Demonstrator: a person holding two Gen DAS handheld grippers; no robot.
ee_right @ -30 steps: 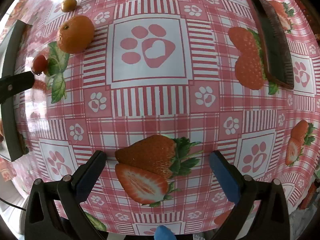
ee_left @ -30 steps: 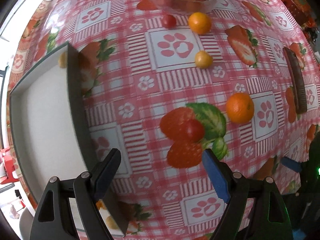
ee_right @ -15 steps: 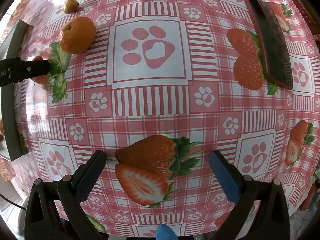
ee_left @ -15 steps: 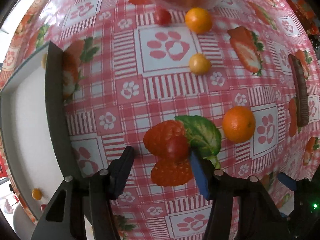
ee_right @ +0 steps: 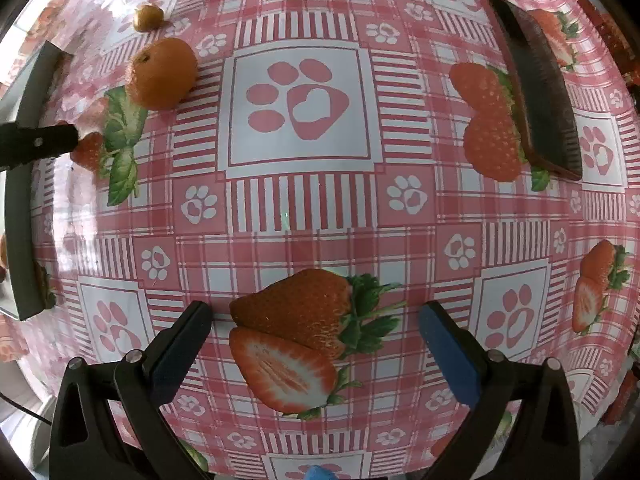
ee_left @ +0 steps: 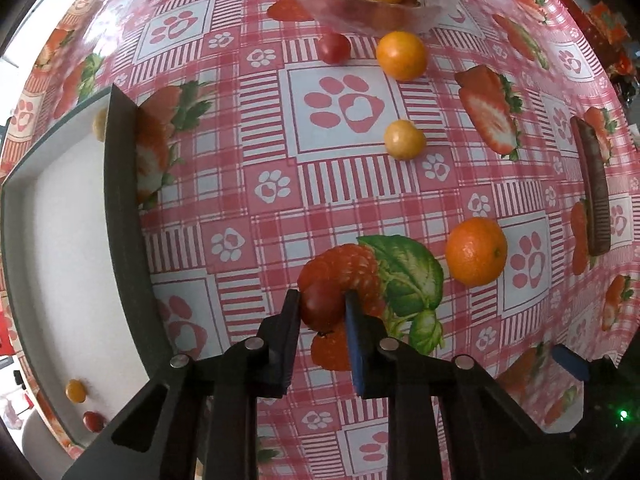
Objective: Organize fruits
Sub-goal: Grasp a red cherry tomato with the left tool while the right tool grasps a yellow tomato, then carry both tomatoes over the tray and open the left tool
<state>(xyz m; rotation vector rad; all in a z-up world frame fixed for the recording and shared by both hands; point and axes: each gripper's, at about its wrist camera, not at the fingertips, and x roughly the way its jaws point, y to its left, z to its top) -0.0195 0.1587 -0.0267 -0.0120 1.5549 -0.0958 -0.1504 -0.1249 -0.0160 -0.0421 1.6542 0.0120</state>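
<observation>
Tablecloth (ee_left: pixel 256 128), pink check with paw prints and printed strawberries, fills both views. Tray (ee_left: pixel 120 216), dark-rimmed with a white floor, sits along the left edge of the left wrist view; I see a small yellow fruit (ee_left: pixel 75 390) and a small red one (ee_left: pixel 93 421) on its floor near the bottom corner, and another pale fruit (ee_left: pixel 99 124) at its top corner. Clear bowl (ee_left: pixel 320 0) at the top holds mixed fruit. Dark comb-like object (ee_left: pixel 596 200) lies at the right.

Loose on the cloth: one orange (ee_left: pixel 476 251) just right of the printed leaf, a second orange (ee_left: pixel 402 55) just below the bowl, a yellow fruit (ee_left: pixel 404 139) between them, a red tomato (ee_left: pixel 333 48) beside the upper orange.

Left gripper (ee_left: pixel 322 306) points down at the cloth; I read its jaws as drawn narrow, both pads pressing the sides of a small red tomato (ee_left: pixel 322 305) that rests on a printed strawberry, well apart from the tray wall.

Right gripper (ee_right: pixel 316 324) hangs over the cloth with jaws wide, nothing real between them, only a printed strawberry below.
</observation>
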